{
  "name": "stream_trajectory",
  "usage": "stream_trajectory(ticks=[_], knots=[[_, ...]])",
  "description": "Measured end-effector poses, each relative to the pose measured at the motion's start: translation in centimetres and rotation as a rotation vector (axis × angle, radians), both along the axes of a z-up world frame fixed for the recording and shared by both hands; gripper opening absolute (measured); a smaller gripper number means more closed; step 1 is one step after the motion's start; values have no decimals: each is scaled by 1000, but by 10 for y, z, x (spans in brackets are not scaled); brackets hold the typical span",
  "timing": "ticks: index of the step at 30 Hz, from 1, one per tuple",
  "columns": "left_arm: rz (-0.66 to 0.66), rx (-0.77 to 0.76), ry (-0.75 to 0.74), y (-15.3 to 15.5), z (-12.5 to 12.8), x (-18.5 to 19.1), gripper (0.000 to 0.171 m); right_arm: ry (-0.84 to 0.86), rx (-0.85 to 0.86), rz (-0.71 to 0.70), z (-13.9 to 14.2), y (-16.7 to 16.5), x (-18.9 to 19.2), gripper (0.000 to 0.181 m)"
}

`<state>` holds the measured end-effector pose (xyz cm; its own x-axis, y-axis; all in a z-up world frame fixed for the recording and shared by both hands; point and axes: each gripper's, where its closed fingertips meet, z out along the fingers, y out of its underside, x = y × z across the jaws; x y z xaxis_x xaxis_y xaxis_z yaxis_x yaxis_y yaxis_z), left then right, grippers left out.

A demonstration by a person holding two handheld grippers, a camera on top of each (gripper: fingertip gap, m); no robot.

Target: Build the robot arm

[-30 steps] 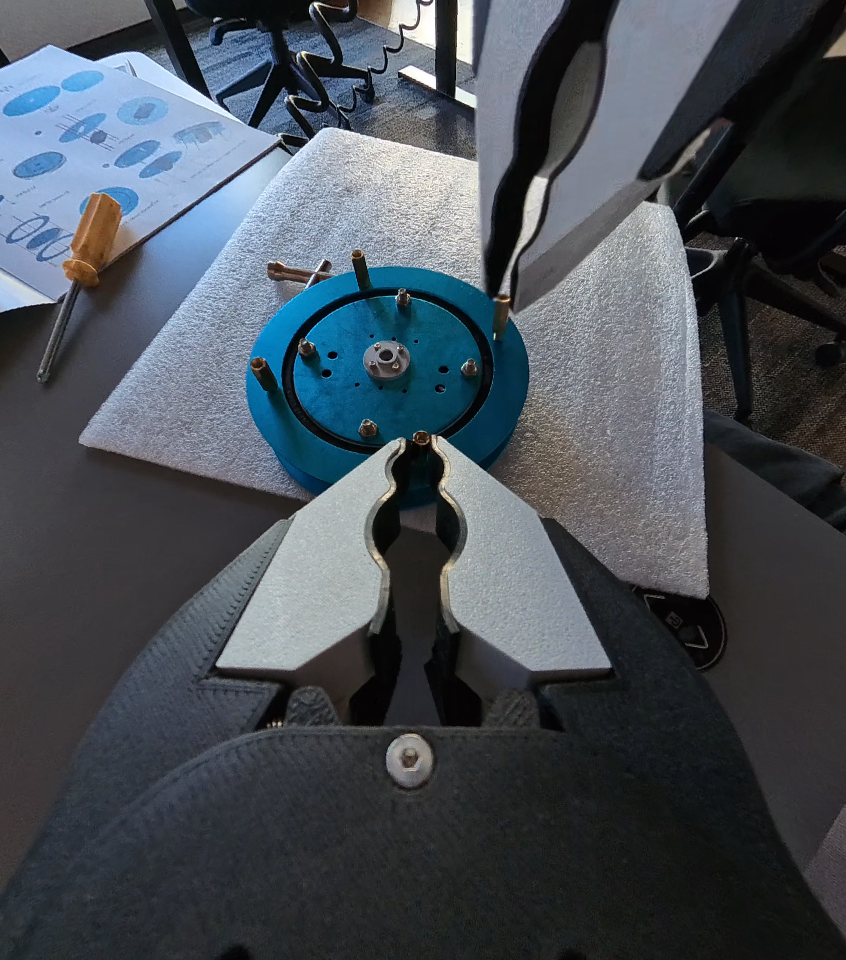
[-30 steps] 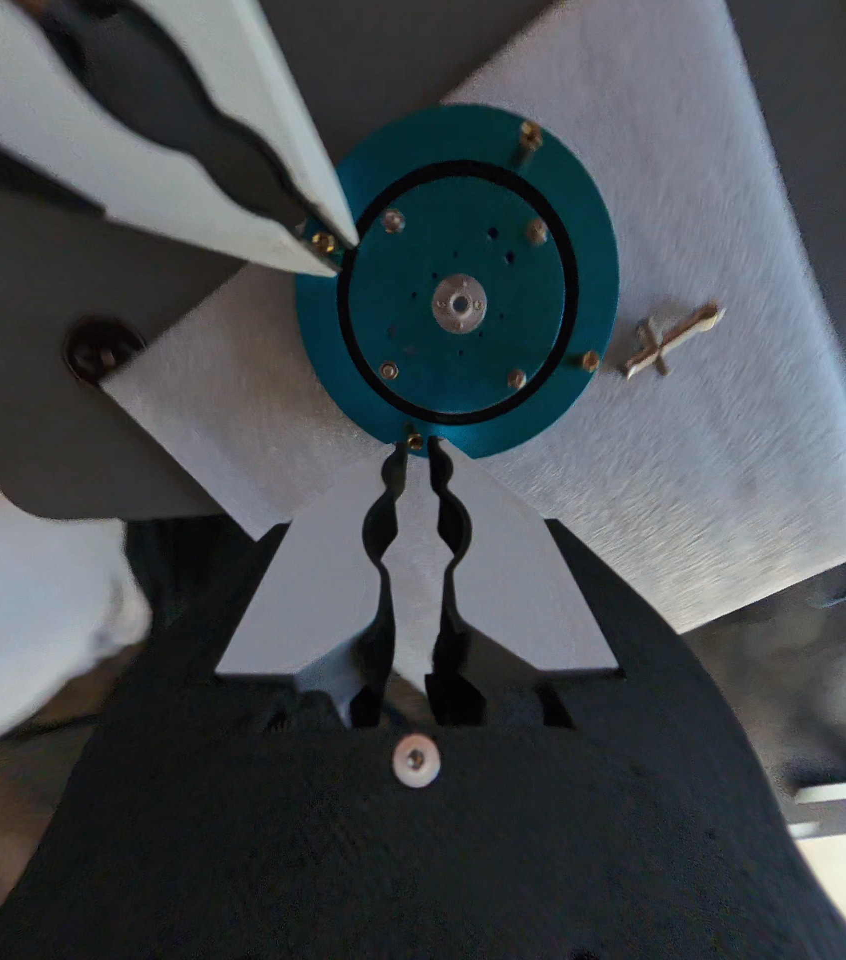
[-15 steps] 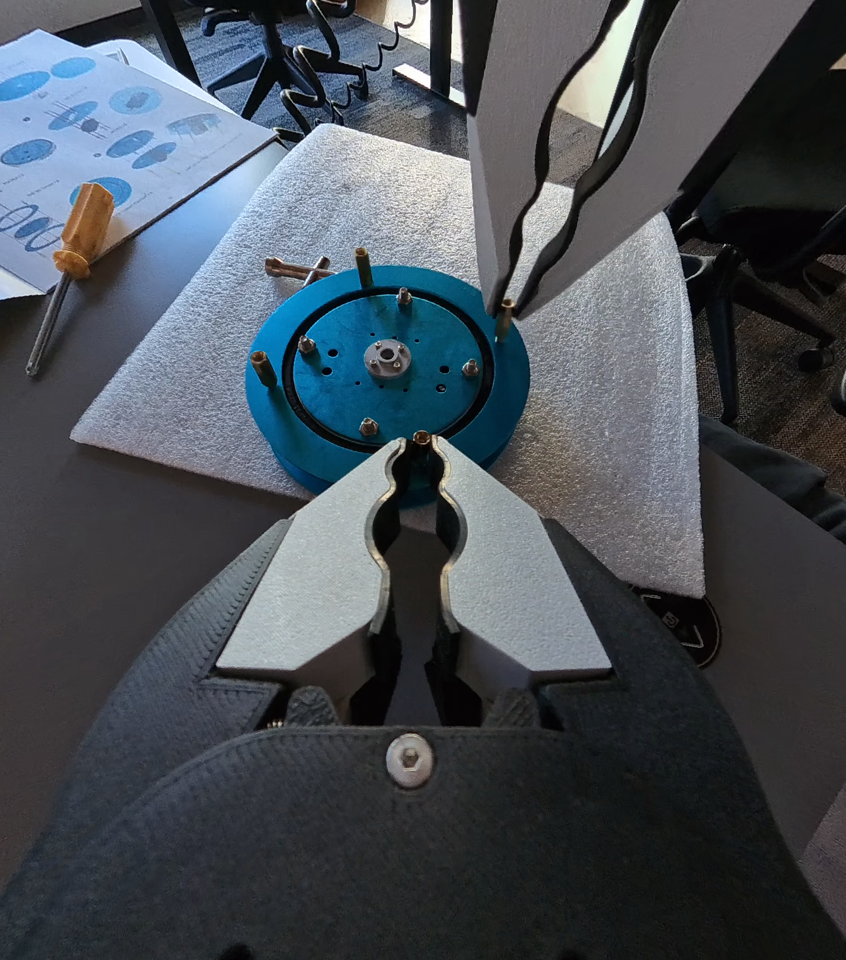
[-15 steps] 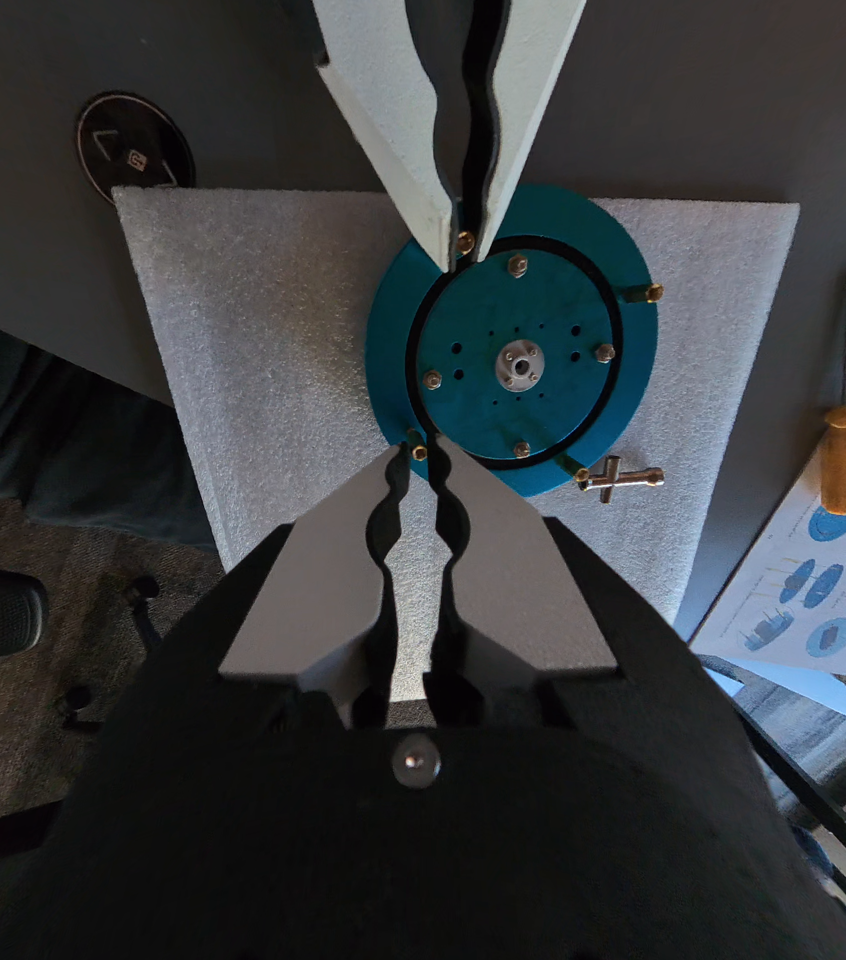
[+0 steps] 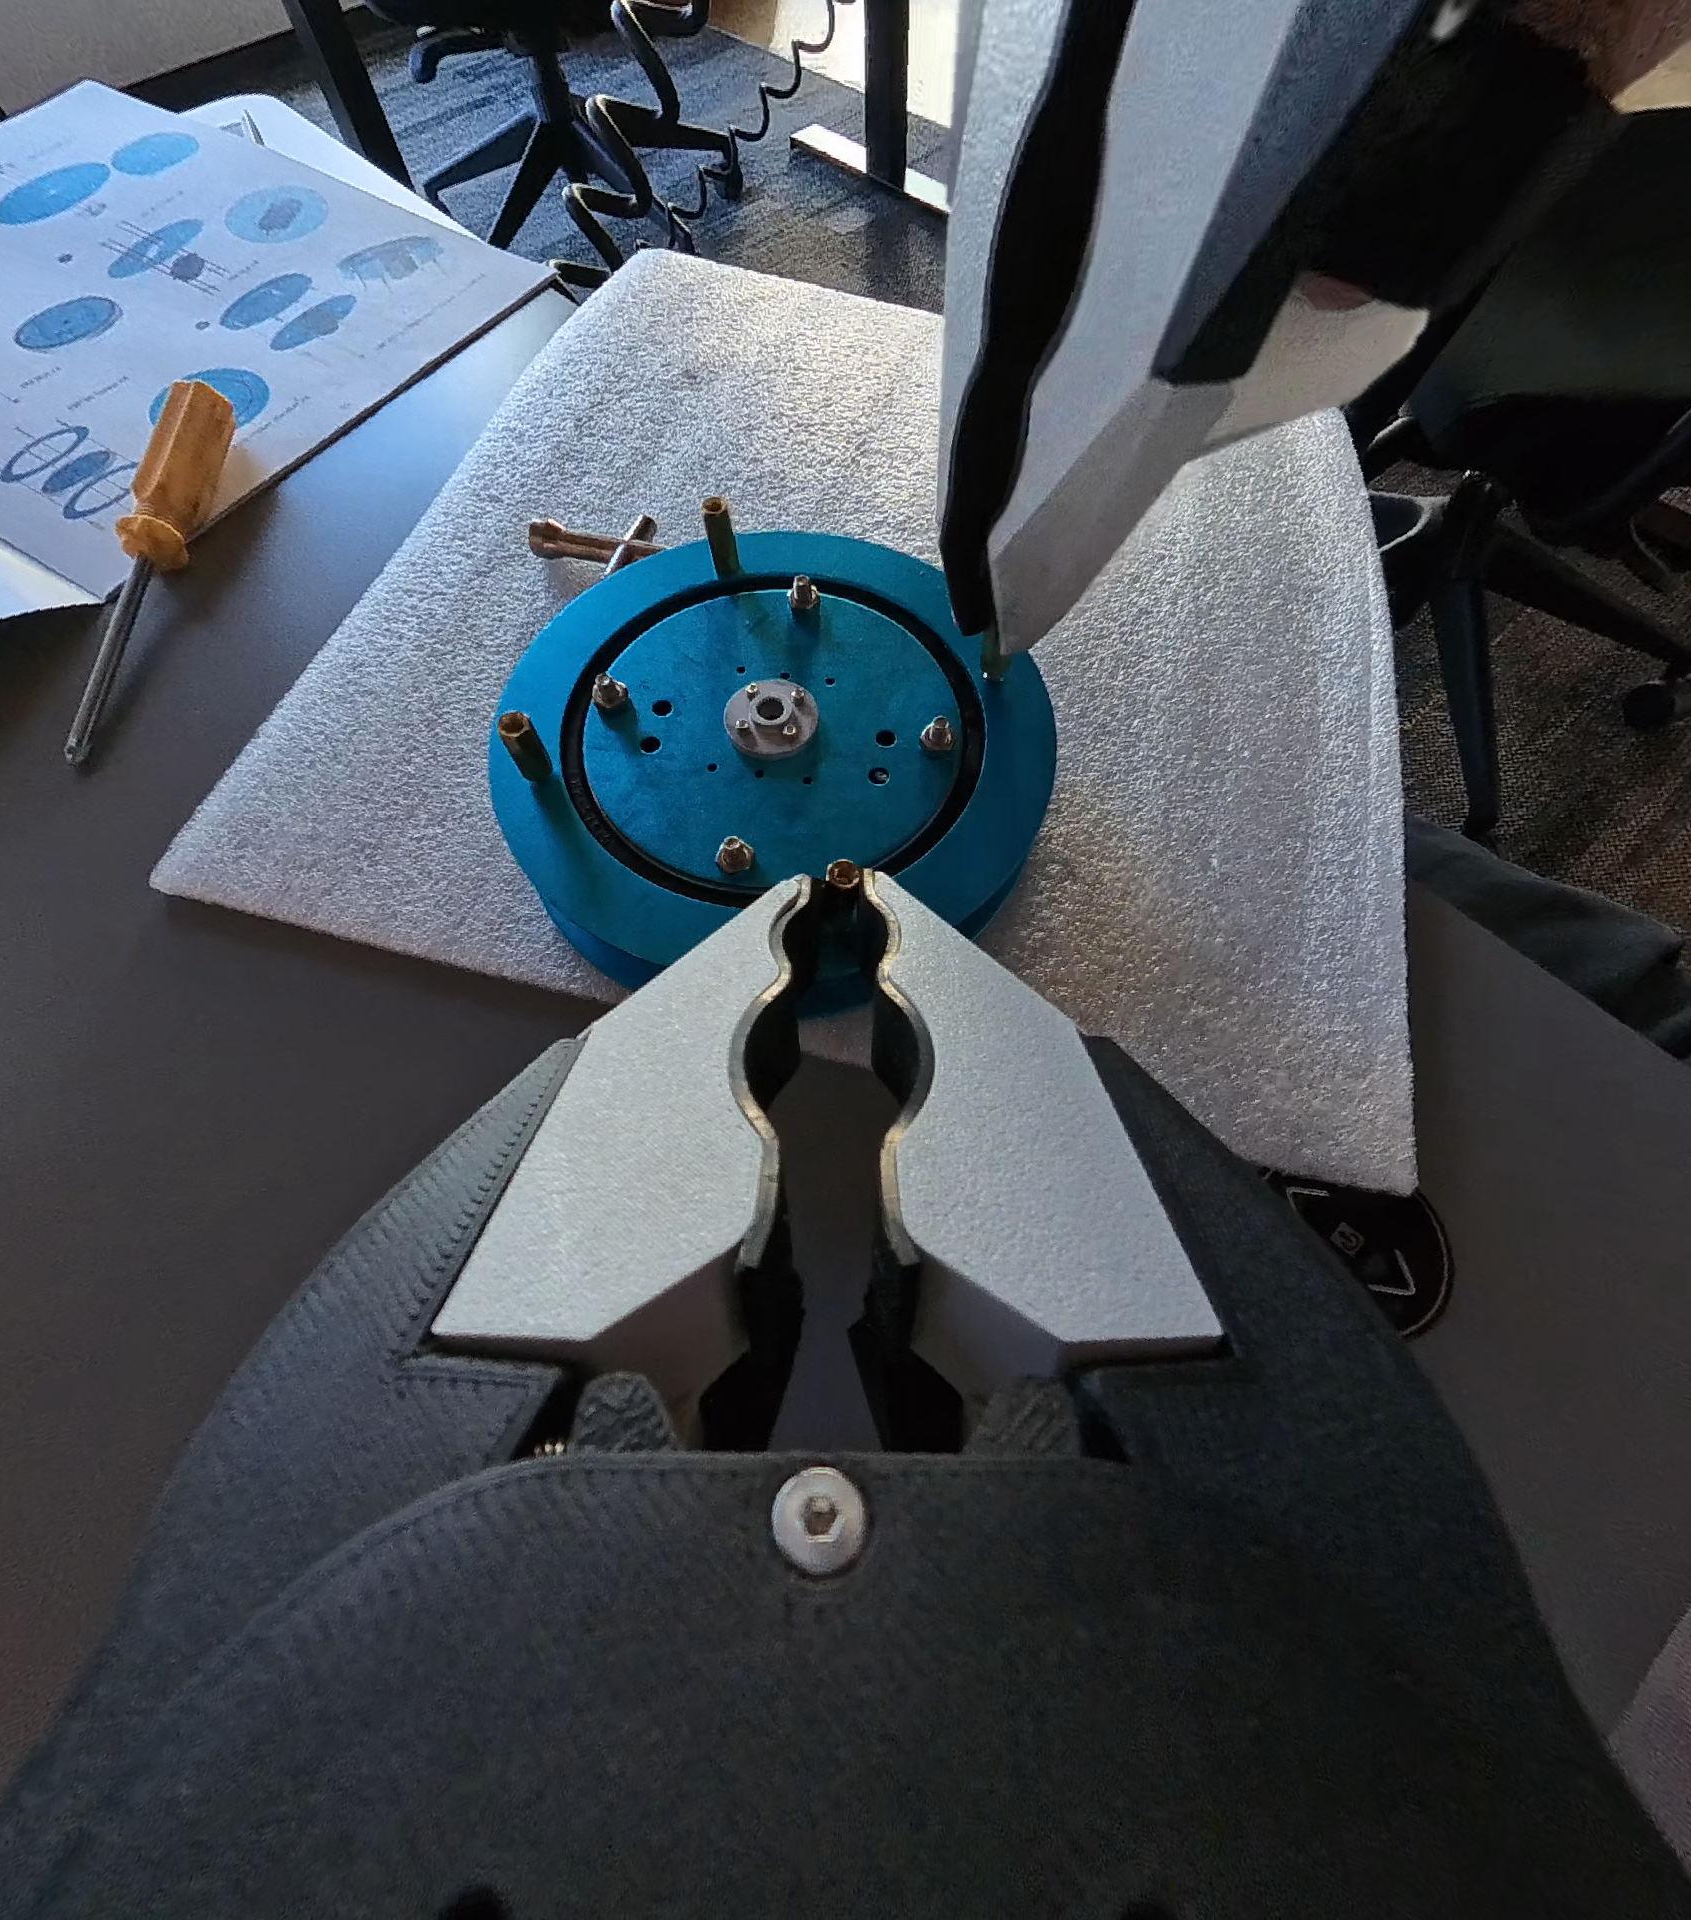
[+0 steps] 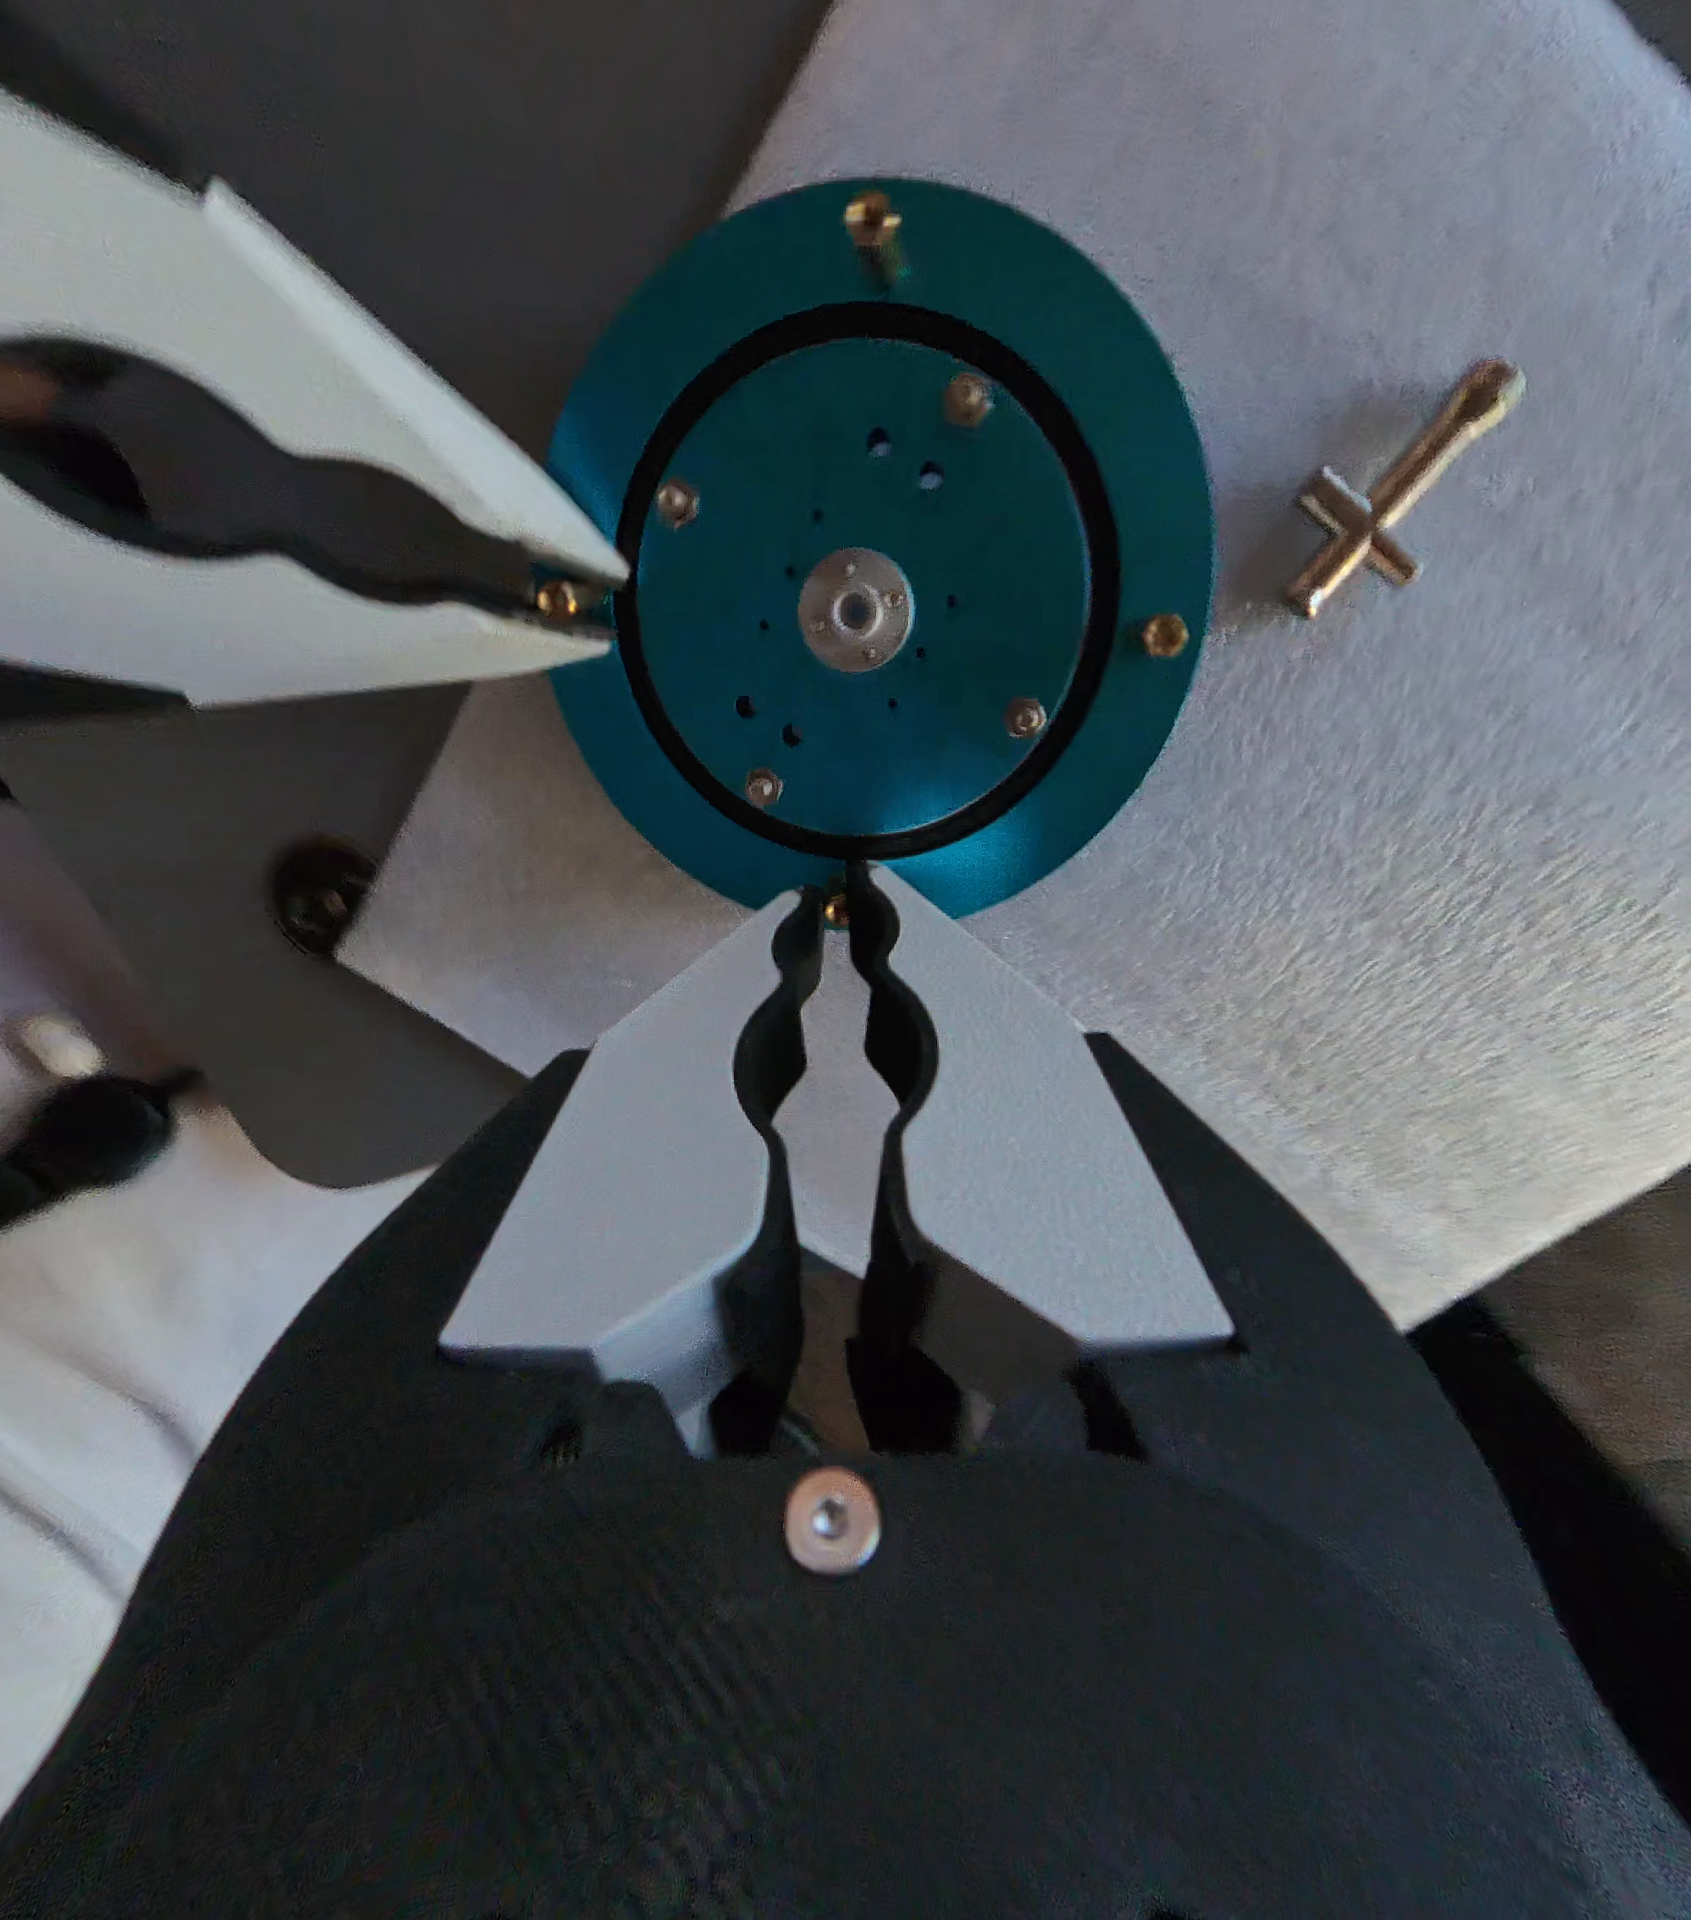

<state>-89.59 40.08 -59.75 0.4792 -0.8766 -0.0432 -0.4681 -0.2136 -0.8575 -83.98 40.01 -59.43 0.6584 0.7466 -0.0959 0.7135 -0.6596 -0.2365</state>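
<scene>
Two grippers each pinch a brass standoff on the outer ring of one blue disc (image 5: 633, 883). Nearest in the left wrist view, the left gripper (image 5: 841, 883) has its grey fingers drawn almost together, the tips closed on the near brass standoff (image 5: 842, 876) that stands upright at the disc's closest edge. Just beyond those tips lie the black ring (image 5: 612, 831) set into the disc, four small nuts and a grey hub (image 5: 768, 719) at the centre. To the left of the tips a second brass standoff (image 5: 522, 743) stands free on the rim, and a third, taller standoff (image 5: 719, 532) stands at the far rim.

Beyond the hub and to the right, the right gripper (image 5: 988, 629) comes down steeply from above, its tips nearly shut around the far-right standoff (image 5: 995, 657); its own wrist view shows that post (image 6: 836, 907) clamped between its tips.

Under the disc lies a white foam pad (image 5: 1215, 831) on a dark table (image 5: 93, 1091). Past the disc's far-left edge a small cross-shaped wrench (image 5: 592, 540) rests on the foam. Farther left, off the foam, a yellow-handled screwdriver (image 5: 166, 488) lies partly on a printed sheet (image 5: 93, 260) of blue diagrams. Office chairs (image 5: 550, 94) stand on the carpet behind.
</scene>
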Motion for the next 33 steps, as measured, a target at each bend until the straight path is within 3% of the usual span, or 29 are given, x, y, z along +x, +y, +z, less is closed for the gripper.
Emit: stream_trajectory(ticks=[2,4,7,9,12,18,33], knots=[[4,-3,-3,1,0,-1,5,47,-13,-15,0,0,-3,4],[2,-8,-5,1,0,-1,5,66,-24,87,4,0,-5,2],[1,-12,-8,1,0,-1,5,118,63,421,19,-3,-13,16],[1,-14,-9,1,0,-1,5,47,217,633,20,4,-7,30],[2,-17,-11,1,0,-1,5,-69,242,797,10,1,5,29],[2,-27,-16,1,0,-1,5,-97,221,838,4,-1,1,6],[5,-27,-16,2,0,-2,5,-64,129,725,1,-5,-1,5]])
